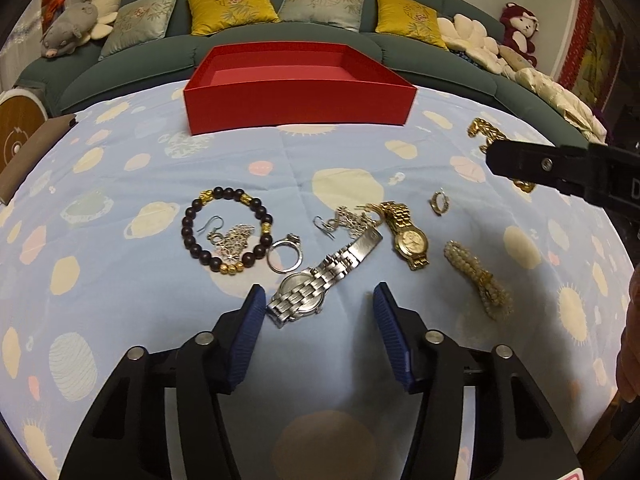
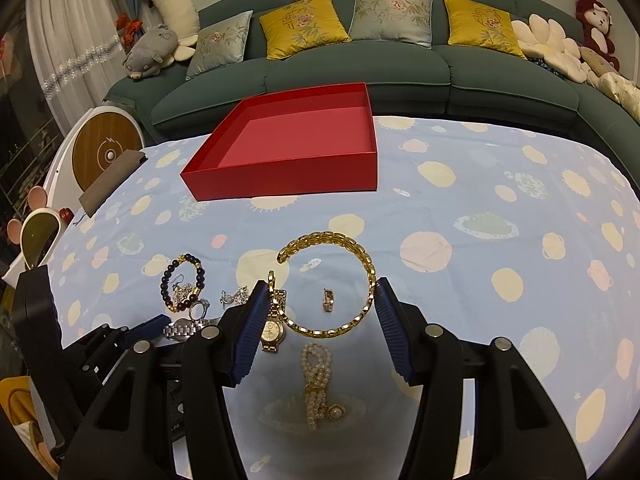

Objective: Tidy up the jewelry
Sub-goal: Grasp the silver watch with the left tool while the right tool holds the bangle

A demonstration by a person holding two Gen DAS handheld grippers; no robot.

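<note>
Jewelry lies on a blue patterned cloth [image 1: 200, 160]. In the left wrist view my left gripper [image 1: 320, 298] is open, just short of a silver watch [image 1: 320, 276]. Around it lie a dark bead bracelet [image 1: 226, 236], a silver ring [image 1: 285, 256], a gold watch [image 1: 406, 234], a pearl bracelet [image 1: 478, 278] and a small gold ring [image 1: 439, 202]. In the right wrist view my right gripper [image 2: 320, 292] is open around a gold chain bracelet [image 2: 332, 280], with the gold ring [image 2: 329, 300] inside its loop and the pearl bracelet [image 2: 318, 384] below. The empty red box [image 2: 288, 148] stands behind.
A green sofa [image 2: 360, 76] with cushions and plush toys runs behind the table. A brown pad [image 2: 110, 182] lies at the table's left edge. My right gripper's finger [image 1: 560, 166] reaches in from the right in the left wrist view, over the gold chain bracelet [image 1: 486, 130].
</note>
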